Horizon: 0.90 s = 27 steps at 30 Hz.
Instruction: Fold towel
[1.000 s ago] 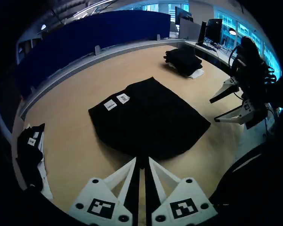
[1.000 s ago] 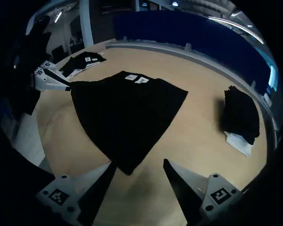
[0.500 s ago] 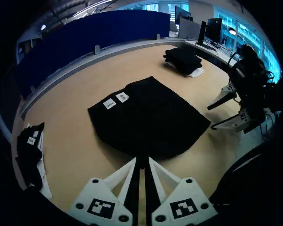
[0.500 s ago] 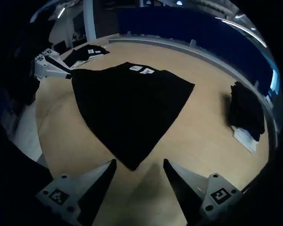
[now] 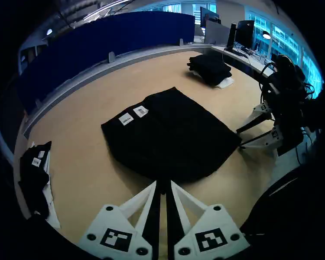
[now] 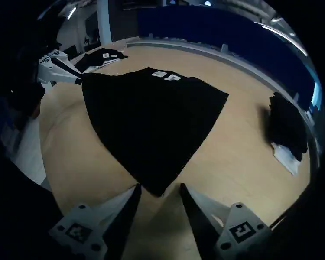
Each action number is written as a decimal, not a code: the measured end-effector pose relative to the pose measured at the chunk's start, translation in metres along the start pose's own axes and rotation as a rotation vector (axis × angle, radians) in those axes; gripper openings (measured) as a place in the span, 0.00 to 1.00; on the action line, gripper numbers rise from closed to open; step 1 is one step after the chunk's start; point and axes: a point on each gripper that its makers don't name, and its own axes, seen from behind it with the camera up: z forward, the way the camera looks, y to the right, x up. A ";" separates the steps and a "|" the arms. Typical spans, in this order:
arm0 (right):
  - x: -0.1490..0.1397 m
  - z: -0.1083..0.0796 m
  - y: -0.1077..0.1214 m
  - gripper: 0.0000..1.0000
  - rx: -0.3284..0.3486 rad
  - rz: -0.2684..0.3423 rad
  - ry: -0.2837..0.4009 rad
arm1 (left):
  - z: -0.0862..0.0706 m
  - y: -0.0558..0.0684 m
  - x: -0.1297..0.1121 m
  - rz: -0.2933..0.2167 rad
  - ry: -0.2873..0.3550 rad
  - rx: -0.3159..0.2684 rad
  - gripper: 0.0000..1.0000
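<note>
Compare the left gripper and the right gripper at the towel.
The left gripper is shut, fingers together; the right gripper is open, fingers apart. The left pinches a towel corner; the right has a corner lying between its fingers, unpressed. Both point at the same black towel.

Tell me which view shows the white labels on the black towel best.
The left gripper view. There the two white labels lie side by side on the towel, fairly large and distinct. The right gripper view shows them too, but only as small pale patches at the towel's far edge.
</note>
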 end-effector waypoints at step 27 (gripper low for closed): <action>0.017 -0.028 0.013 0.15 -0.016 -0.005 0.013 | -0.007 -0.003 0.002 -0.001 0.003 0.003 0.08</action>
